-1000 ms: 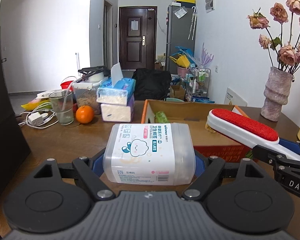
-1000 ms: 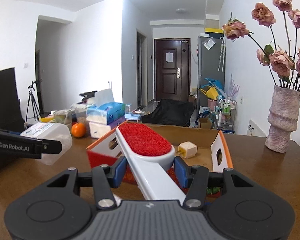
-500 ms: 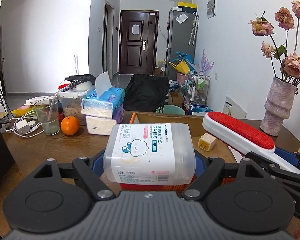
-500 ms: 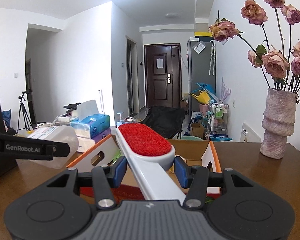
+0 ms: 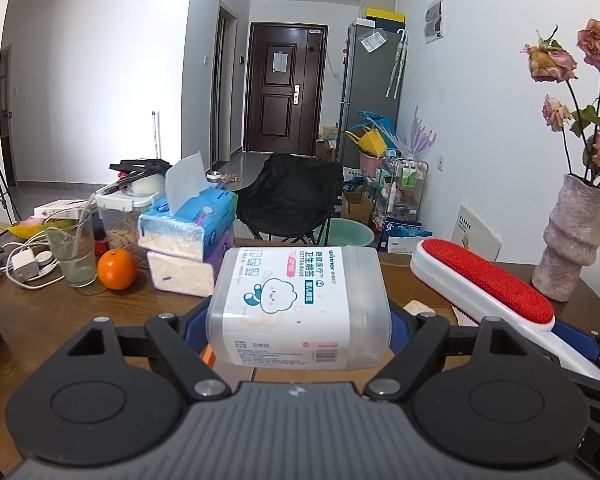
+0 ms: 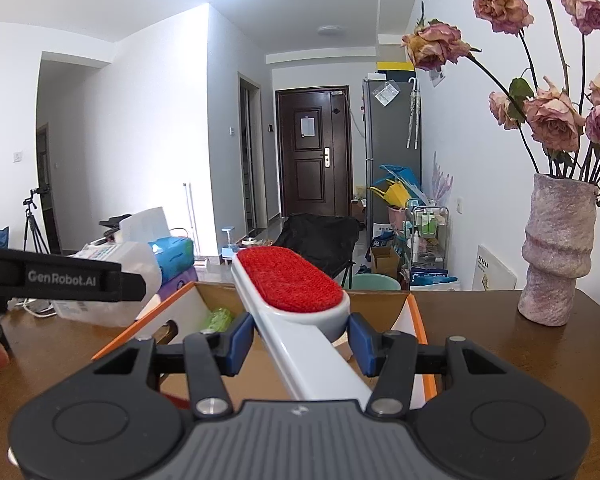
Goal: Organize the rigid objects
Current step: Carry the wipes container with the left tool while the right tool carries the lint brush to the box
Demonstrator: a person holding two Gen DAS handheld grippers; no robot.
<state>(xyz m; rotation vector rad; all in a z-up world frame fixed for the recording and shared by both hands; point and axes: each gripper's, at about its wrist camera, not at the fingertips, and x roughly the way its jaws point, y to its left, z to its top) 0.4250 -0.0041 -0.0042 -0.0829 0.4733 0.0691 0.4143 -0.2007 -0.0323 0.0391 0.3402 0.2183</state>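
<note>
Your brown wooden table (image 6: 500, 344) carries an open cardboard box (image 6: 188, 304), a vase (image 6: 558, 256) of dried roses, tissue packs (image 5: 188, 228) and an orange (image 5: 117, 269). Your left gripper (image 5: 298, 322) clamps a clear tub of cotton buds (image 5: 298, 300) above the table. Your right gripper (image 6: 300, 340) pinches the white handle of a red lint brush (image 6: 290, 280), whose head hangs over the box.

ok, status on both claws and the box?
Left claw shut on clear plastic cotton-bud tub. Right claw shut on white lint brush with red pad. Both held above open orange-edged cardboard box; nothing blocking the drop.
</note>
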